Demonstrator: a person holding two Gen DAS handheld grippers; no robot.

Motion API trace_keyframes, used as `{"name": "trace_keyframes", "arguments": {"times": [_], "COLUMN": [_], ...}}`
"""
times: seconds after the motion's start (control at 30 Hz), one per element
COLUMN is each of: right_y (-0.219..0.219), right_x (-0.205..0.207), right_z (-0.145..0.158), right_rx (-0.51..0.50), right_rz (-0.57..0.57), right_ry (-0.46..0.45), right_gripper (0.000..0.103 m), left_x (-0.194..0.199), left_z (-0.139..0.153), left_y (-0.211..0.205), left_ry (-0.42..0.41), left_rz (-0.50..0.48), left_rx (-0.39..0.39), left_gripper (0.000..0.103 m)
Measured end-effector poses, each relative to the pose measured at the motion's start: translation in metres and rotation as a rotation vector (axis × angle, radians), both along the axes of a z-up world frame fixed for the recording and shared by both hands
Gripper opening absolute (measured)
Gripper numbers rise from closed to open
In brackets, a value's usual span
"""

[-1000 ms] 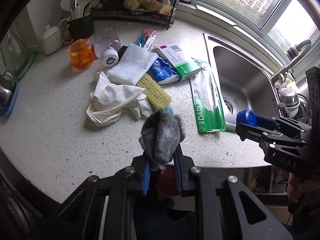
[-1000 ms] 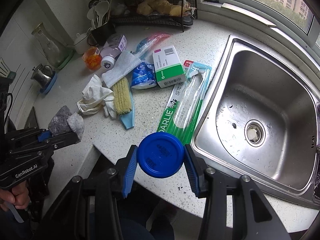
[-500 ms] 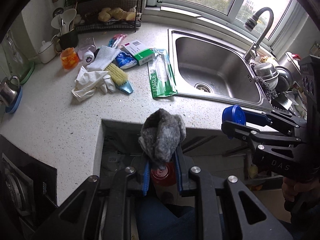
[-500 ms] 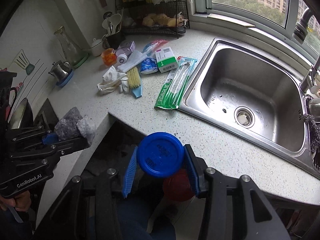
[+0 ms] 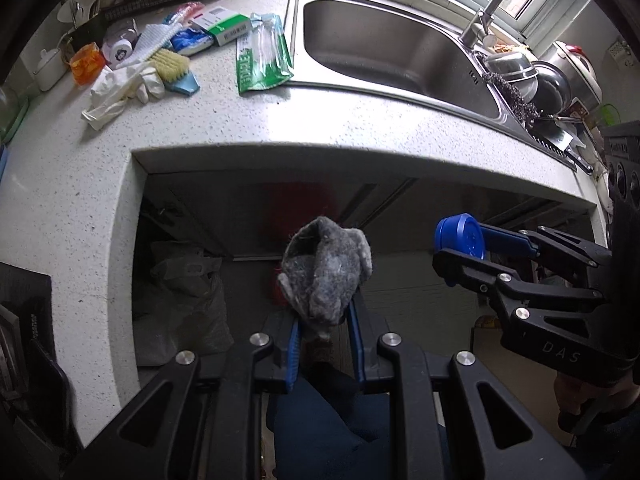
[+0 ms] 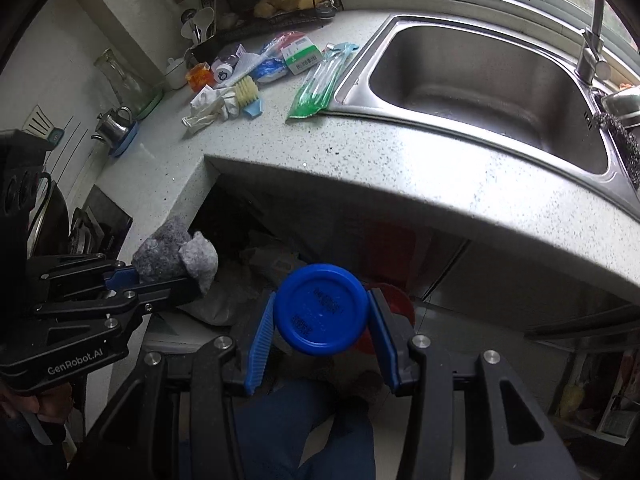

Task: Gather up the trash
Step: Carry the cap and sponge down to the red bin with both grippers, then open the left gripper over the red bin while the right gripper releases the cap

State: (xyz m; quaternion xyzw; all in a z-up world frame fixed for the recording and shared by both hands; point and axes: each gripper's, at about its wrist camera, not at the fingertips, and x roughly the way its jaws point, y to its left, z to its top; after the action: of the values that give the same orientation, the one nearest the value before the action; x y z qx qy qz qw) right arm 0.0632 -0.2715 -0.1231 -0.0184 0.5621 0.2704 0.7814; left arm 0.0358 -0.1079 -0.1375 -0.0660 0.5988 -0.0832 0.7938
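A crumpled grey wad [image 5: 326, 268] sticks up between the blue pads of my left gripper [image 5: 325, 320], which is shut on it. A round blue lid [image 6: 320, 308] is pinched by its edges in my right gripper [image 6: 322, 320], which is shut on it. Both grippers hang side by side in front of the counter edge [image 5: 360, 152], pointing steeply down over the floor. Each shows in the other's view: the right gripper [image 5: 460, 248] with the blue lid [image 5: 460, 236], the left gripper [image 6: 176, 276] with the grey wad [image 6: 172, 254]. A red round thing [image 6: 396, 300] lies below, mostly hidden behind the lid.
On the counter lie white gloves [image 5: 120, 88], a scrubbing brush [image 5: 172, 70], a green toothbrush pack [image 5: 260, 60] and a green-and-white box [image 5: 220, 26]. The steel sink [image 5: 400, 52] is to the right. A grey sack [image 5: 180, 292] sits under the counter. A person's dark trouser leg [image 5: 320, 420] is below the fingers.
Both grippers have drawn back off the counter, past its front edge, and sunk a little. The wad and the blue lid stayed held.
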Motion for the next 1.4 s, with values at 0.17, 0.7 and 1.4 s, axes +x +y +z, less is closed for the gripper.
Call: {"name": "trace_keyframes", "arguments": {"times": [0.17, 0.7, 1.4], "right_y": [-0.004, -0.012, -0.026], "right_x": [0.001, 0.039, 0.046], "right_z": [-0.038, -0.242, -0.328], "right_rx": [-0.065, -0.126, -0.106], "right_rz": [-0.013, -0.094, -0.153], "right_ry": [0.027, 0.145, 0.217], "right_gripper": [0.043, 0.043, 0.043], "left_x": [0.011, 0.046, 0.058], "left_z": [-0.046, -0.280, -0.366], "left_y": [-0.015, -0.050, -0.048], "left_ry": [0.055, 0.223, 0.275], "left_rz": [-0.042, -0.112, -0.203], "left_rx": [0.008, 0.009, 0.060], "left_gripper": [0.019, 0.019, 0.056]}}
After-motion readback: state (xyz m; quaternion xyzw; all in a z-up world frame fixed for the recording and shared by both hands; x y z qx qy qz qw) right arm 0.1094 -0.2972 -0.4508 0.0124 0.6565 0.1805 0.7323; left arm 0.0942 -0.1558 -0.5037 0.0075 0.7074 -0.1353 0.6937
